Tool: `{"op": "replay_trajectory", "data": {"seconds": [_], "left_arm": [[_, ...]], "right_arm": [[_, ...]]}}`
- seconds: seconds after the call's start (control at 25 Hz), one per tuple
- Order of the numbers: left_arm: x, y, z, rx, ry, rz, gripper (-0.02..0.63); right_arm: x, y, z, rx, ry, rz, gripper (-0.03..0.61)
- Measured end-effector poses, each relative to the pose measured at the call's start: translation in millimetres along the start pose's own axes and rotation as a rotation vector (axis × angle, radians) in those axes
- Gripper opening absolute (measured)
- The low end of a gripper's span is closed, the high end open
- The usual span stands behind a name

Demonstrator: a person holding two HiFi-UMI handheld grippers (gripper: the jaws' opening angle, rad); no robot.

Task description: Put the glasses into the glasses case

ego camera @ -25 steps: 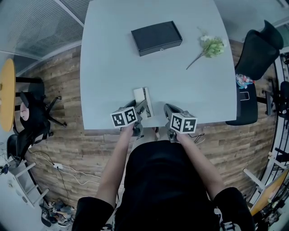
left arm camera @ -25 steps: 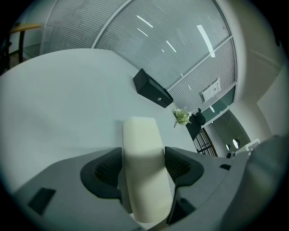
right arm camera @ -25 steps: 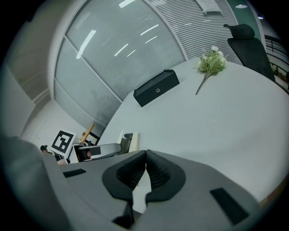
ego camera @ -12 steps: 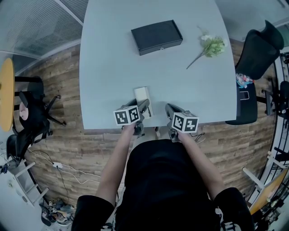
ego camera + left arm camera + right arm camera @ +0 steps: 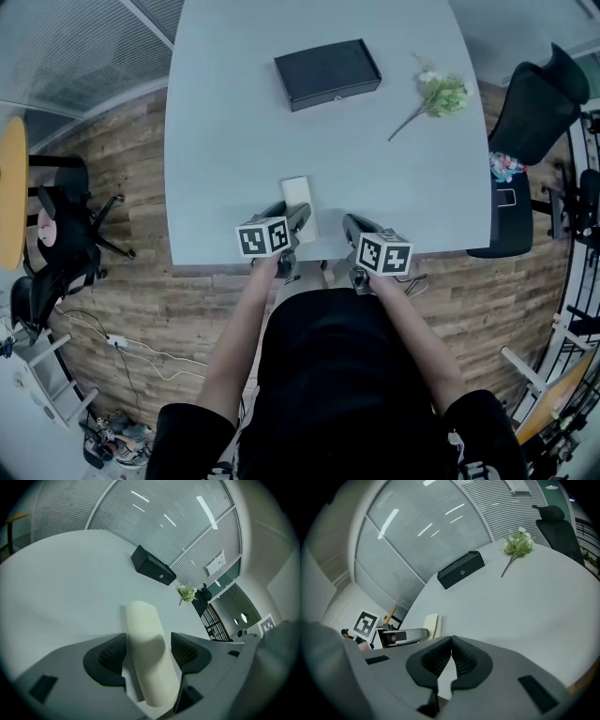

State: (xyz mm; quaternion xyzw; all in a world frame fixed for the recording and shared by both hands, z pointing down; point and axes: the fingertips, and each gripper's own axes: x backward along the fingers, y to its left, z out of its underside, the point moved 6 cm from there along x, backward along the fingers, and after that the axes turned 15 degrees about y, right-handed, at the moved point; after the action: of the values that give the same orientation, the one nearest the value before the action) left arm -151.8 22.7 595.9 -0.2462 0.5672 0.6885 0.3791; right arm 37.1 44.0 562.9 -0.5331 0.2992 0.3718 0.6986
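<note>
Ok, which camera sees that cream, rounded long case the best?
The left gripper view: the cream oblong case fills the middle, close up, between the left gripper's jaws. The head view shows it small, near the pale grey table's front edge; the right gripper view catches just a thin, side-on sliver.

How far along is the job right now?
Done, apparently: the cream case lies closed at the table's near edge; no glasses show, so they may be inside. In hand: the left gripper straddles the case, grip unclear; right gripper shut, empty. Left: probably only letting go.
</note>
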Motion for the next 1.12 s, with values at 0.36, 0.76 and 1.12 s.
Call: {"op": "replay_trajectory", "data": {"seconds": [0.36, 0.76, 1.12], "left_arm": [[11, -6, 9, -0.021, -0.049, -0.032, 0.301], [31, -39, 49, -0.001, -0.139, -0.074, 0.3], [52, -87, 100, -0.015, -0.244, -0.128, 0.234]], "right_arm": [[9, 1, 11, 0.042, -0.013, 0.007, 0.017], [36, -8, 16, 0.141, -0.035, -0.018, 0.017], [83, -8, 39, 0.316, -0.077, -0.006, 0.017]]}}
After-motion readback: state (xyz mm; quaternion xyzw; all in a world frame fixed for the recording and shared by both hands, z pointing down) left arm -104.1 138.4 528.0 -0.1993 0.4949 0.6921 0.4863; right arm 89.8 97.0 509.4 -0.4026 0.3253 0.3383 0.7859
